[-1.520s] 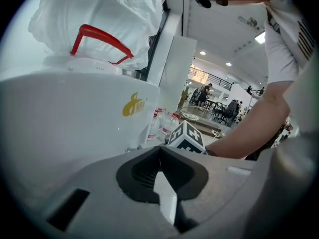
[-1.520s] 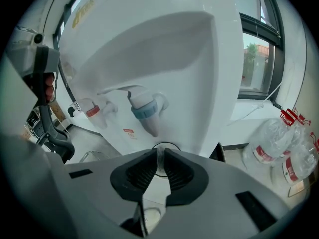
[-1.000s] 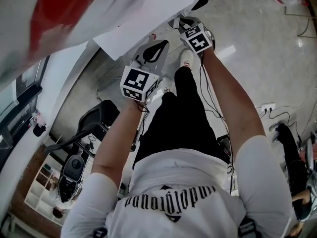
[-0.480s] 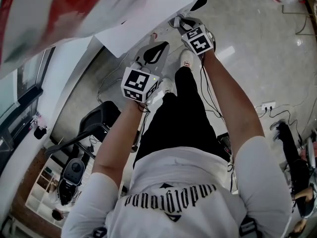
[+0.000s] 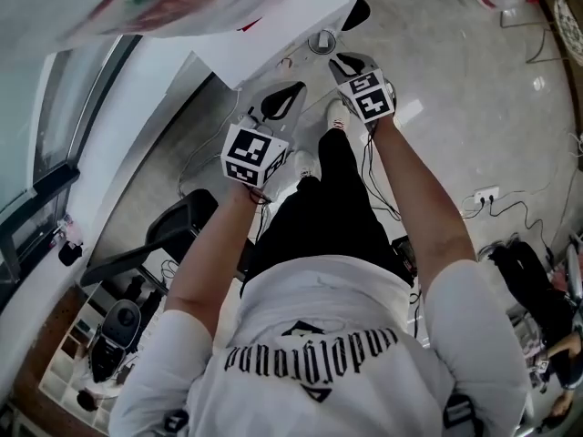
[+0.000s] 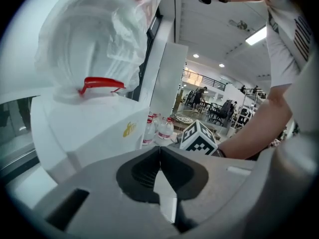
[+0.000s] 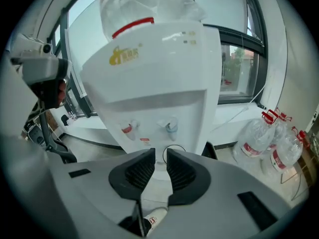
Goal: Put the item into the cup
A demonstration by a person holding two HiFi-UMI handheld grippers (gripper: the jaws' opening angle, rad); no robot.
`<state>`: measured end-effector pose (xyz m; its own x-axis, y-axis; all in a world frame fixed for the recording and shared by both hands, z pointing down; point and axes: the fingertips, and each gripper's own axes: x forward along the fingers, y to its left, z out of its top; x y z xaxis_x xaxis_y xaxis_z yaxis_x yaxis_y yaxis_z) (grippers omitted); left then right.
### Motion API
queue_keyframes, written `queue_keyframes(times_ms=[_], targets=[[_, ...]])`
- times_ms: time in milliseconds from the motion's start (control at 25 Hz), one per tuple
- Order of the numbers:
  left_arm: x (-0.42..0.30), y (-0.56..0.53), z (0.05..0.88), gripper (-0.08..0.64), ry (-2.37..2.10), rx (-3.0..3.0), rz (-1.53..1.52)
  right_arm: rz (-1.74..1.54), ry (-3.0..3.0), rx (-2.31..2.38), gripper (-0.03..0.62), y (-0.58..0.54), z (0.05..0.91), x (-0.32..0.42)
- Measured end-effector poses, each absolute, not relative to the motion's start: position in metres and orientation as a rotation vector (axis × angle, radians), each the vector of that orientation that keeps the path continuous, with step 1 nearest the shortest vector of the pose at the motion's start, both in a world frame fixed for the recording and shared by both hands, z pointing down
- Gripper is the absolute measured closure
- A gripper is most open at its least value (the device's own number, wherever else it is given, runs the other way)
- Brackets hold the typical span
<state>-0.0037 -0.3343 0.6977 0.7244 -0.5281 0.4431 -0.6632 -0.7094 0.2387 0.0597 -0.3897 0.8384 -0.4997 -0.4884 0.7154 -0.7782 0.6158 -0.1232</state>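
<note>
Nothing reads for certain: the white T-shirt carries one line of black gothic lettering, upside down and illegible; the white water dispenser bears a small yellow logo, too blurred to read

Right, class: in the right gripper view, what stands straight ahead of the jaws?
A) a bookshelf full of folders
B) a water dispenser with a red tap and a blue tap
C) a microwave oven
B: a white water dispenser fills that view, with its red tap and blue tap side by side.
</note>
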Motion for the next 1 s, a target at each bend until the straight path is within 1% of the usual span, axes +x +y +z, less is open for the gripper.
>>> queue_keyframes(times_ms=[160, 360, 560, 1000], targets=[[-0.027, -0.319, 0.666, 0.543, -0.924, 2.568, 0.456, 0.537, -2.215, 1.027, 0.526, -0.369, 0.789, 0.049], [-0.048, -0.287, 0.617, 0.543, -0.937, 2.595, 0.409, 0.488, -2.304, 1.071, 0.552, -0.332, 0.707, 0.04], [-0.07, -0.264, 0.569, 0.544, -0.969, 2.657, 0.365, 0.366, -2.401, 1.101, 0.571, -0.304, 0.619, 0.034], [-0.117, -0.188, 0.439, 0.544, -0.994, 2.789, 0.176, 0.137, -2.565, 1.164, 0.575, -0.218, 0.447, 0.009]])
